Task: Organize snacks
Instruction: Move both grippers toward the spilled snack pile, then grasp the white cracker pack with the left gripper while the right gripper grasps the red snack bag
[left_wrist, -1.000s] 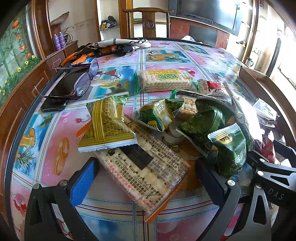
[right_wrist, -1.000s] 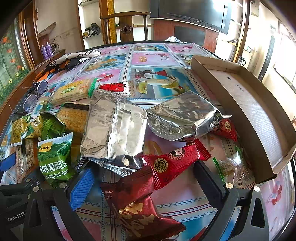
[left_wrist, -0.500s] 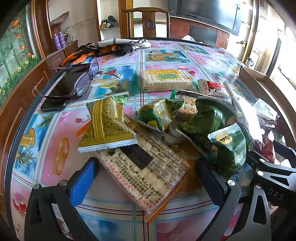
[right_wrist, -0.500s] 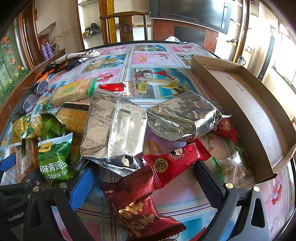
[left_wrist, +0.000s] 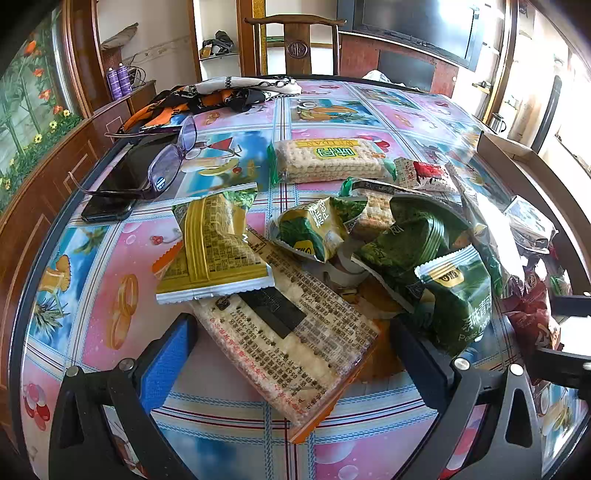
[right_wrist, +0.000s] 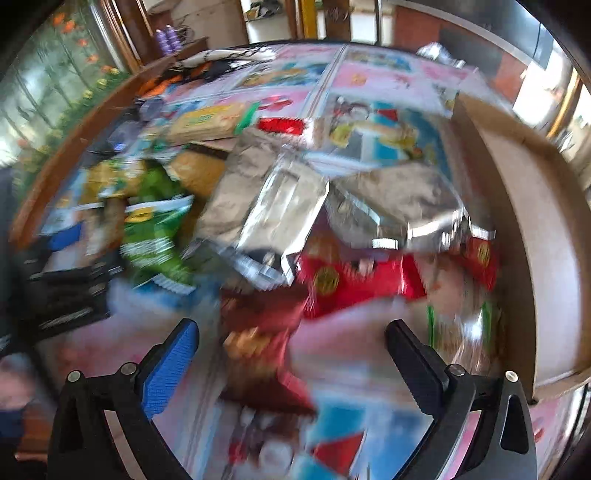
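Many snack packets lie in a heap on the colourful table. In the left wrist view my left gripper (left_wrist: 291, 332) is open, low over a long clear cracker pack (left_wrist: 291, 343) that lies between its fingers. A yellow packet (left_wrist: 214, 247) and green pea packets (left_wrist: 454, 291) lie beside it. The right wrist view is blurred. My right gripper (right_wrist: 291, 332) is open above a dark red packet (right_wrist: 258, 332), with a red packet (right_wrist: 354, 280) and silver foil bags (right_wrist: 280, 206) beyond. An open cardboard box (right_wrist: 532, 236) stands at the right.
Glasses (left_wrist: 162, 166) and a black phone (left_wrist: 122, 184) lie at the table's left edge. A patterned cloth (left_wrist: 221, 92) lies at the far side, before a wooden chair (left_wrist: 295, 44). Another cracker pack (left_wrist: 328, 158) lies mid-table.
The right gripper has lifted and pulled back, so its view is now motion-blurred and the packets look farther off. The left gripper has not moved.
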